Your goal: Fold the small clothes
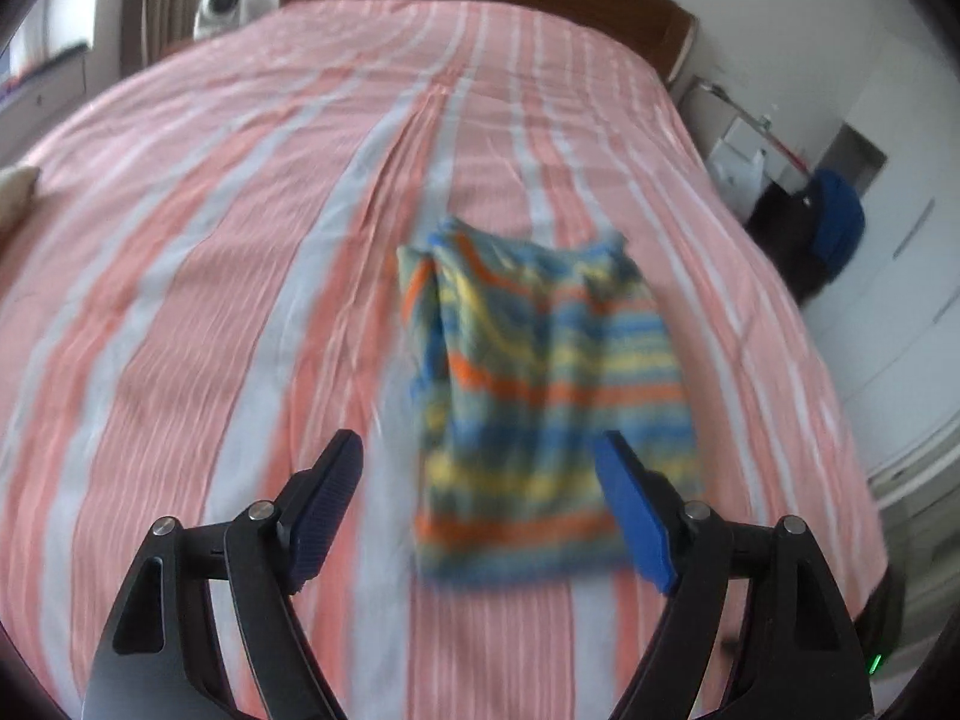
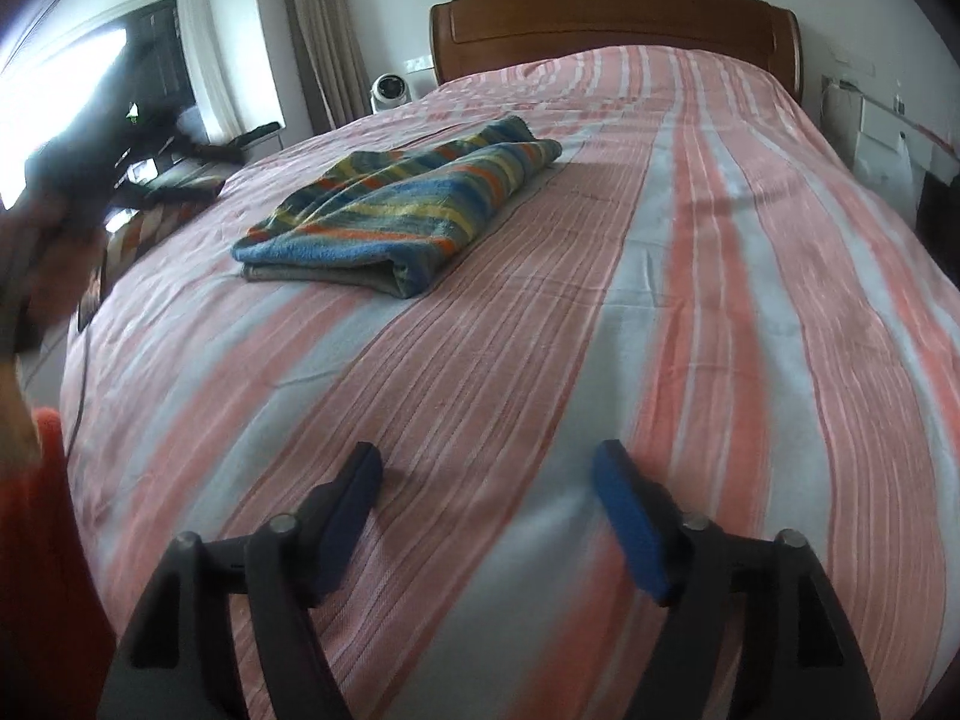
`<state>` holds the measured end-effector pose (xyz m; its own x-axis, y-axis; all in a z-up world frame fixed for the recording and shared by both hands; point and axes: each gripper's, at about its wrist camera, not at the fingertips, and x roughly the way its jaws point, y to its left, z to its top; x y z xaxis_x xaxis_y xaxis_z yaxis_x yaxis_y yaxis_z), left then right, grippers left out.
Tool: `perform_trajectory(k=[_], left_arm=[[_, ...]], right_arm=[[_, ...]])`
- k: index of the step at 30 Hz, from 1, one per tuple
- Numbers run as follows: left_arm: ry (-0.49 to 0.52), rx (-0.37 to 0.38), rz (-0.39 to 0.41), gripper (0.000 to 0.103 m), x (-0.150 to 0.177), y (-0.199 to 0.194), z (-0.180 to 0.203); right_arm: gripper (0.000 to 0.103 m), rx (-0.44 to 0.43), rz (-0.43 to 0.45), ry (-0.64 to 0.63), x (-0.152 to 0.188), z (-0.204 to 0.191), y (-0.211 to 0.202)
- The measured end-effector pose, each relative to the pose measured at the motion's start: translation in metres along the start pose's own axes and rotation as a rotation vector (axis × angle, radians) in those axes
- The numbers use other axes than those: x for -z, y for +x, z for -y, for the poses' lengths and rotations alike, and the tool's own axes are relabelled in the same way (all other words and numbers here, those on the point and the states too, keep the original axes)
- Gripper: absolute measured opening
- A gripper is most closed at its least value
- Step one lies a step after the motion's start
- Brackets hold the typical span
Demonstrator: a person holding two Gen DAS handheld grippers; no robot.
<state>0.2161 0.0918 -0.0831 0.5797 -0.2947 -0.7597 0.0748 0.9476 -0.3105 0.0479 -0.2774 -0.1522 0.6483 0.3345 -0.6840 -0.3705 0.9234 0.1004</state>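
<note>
Left side: my left gripper (image 1: 477,450) hangs above the bed with the pink, salmon and pale grey striped cover (image 1: 210,300). Its jaws stand wide apart and grip nothing. The folded knitted garment with blue, yellow and orange stripes (image 1: 540,384) lies flat on the cover, beyond and partly between the 2 blue pads (image 1: 630,510); no pad presses on it. This view is blurred, so finer detail of the fold is not legible.

Right side: my right gripper (image 2: 487,468) sits low over a bare stretch of the same cover, jaws likewise wide and empty. In this view the garment (image 2: 408,204) lies well apart from the jaws, toward the far left of the bed, folded into a neat rectangle of several layers. The brown wooden headboard (image 2: 612,18) stands at the far end. An orange sleeve (image 2: 36,540) shows at the left edge.
</note>
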Motion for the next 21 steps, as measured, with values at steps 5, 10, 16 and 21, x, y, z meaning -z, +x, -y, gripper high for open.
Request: perform_trajectory(k=[5,10,16,21], left_arm=[[-0.064,-0.012,-0.086,0.066,-0.04,0.057,-0.019],[-0.037,0.029,-0.108,0.055,-0.053,0.087,-0.004],[-0.15,-0.088,-0.071,0.003,-0.044,0.099,-0.025],[-0.142,-0.123,-0.069,0.01,-0.037,0.1,-0.025]], right_arm=[[0.077,-0.029,0.009,0.018,0.001,0.005,0.001],[0.079,-0.04,0.017,0.013,0.002,0.005,0.002],[0.079,-0.047,0.02,0.013,0.003,0.006,0.002],[0.08,-0.049,0.021,0.013,0.003,0.006,0.002]])
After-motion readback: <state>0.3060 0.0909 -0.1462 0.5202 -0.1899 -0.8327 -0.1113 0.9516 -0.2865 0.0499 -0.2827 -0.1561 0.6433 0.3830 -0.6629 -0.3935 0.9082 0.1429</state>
